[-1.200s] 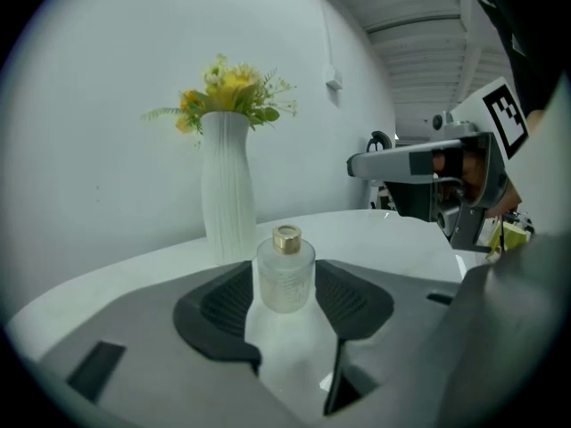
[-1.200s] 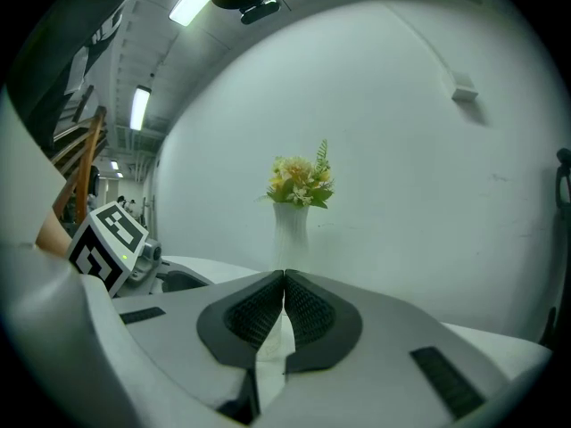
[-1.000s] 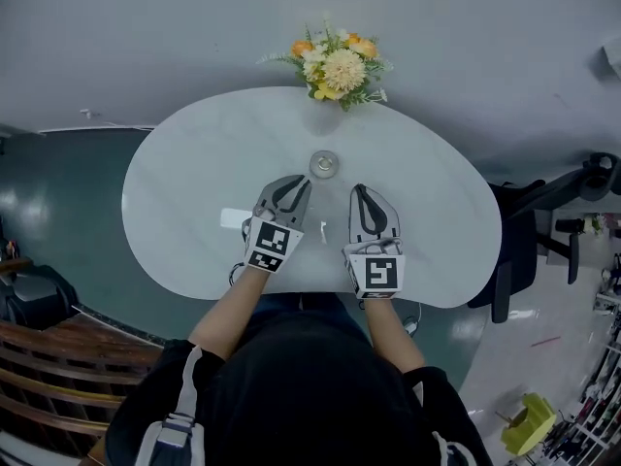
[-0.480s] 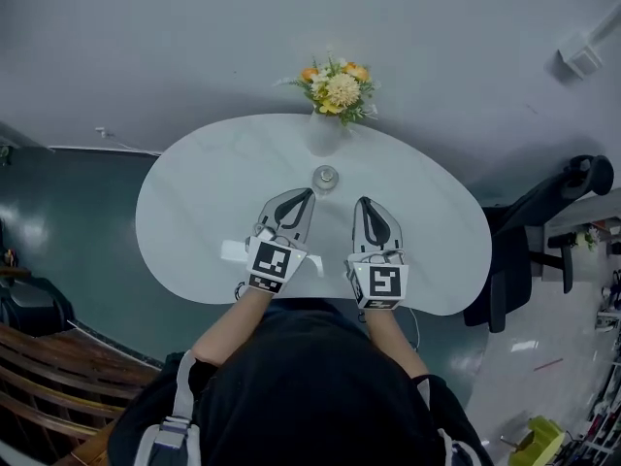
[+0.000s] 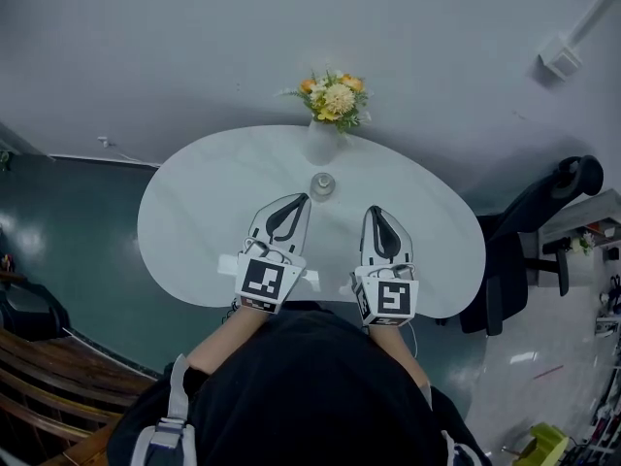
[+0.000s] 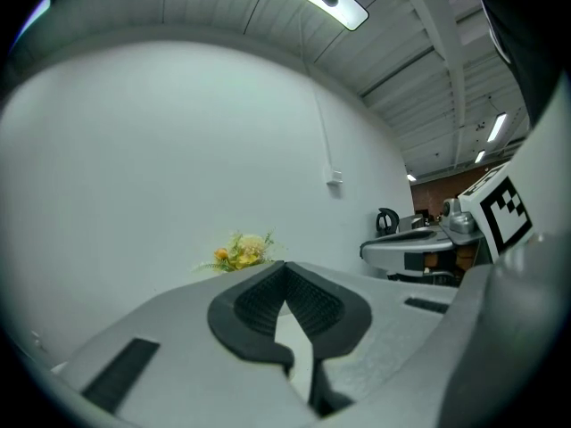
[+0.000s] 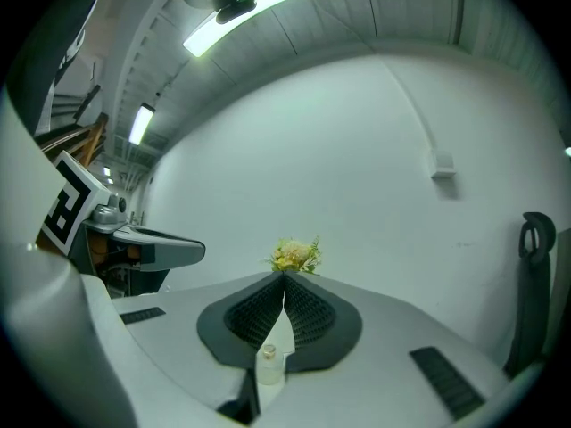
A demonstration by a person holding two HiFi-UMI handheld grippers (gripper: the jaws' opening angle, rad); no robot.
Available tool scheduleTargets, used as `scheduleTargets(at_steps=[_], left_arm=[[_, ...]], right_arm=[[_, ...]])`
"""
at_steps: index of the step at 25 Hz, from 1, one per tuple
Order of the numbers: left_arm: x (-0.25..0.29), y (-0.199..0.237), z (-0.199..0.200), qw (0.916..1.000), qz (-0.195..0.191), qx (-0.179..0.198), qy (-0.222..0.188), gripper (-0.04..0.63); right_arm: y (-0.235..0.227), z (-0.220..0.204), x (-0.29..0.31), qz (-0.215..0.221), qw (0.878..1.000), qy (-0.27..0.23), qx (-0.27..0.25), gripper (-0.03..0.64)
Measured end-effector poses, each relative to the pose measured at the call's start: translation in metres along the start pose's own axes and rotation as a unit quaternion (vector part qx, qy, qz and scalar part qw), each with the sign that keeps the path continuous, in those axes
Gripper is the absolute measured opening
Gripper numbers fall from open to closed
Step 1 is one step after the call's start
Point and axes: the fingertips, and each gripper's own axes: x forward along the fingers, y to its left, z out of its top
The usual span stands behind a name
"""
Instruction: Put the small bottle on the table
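Observation:
The small clear bottle (image 5: 322,184) stands upright on the white oval table (image 5: 194,212), a little in front of the flower vase. My left gripper (image 5: 304,198) lies just near and left of the bottle, its jaws shut with nothing between them; its pads (image 6: 308,306) meet at the tip. My right gripper (image 5: 376,209) rests to the right of the bottle, also shut and empty. In the right gripper view the bottle (image 7: 268,365) shows through the slit below the closed tips, standing apart on the table.
A vase of yellow and orange flowers (image 5: 333,100) stands at the table's far edge, against a pale wall. A black office chair (image 5: 543,212) is to the right of the table. A wooden bench (image 5: 39,357) sits at lower left on the dark green floor.
Both grippers have drawn back a little from the bottle toward the person. The left jaws have come together. The bottle stays standing on the table.

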Motion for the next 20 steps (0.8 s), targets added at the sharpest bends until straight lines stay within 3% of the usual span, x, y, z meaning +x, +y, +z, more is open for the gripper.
scheduleTargets(at_steps=[4,8,20], left_arm=[[-0.009,-0.003,0.016,1.0,0.006,0.001,-0.005,0.008],[-0.015,-0.004,0.016,0.9996,0.015,-0.025,0.003,0.008],[-0.011,0.0,0.01,0.9995,0.016,-0.025,0.006,0.008]], right_arm=[[0.002,0.015,-0.007,-0.003,1.0,-0.009,-0.016,0.023],[0.002,0.02,-0.01,-0.002,1.0,-0.016,-0.006,0.023],[0.0,0.017,-0.004,-0.001,1.0,-0.01,-0.002,0.023]])
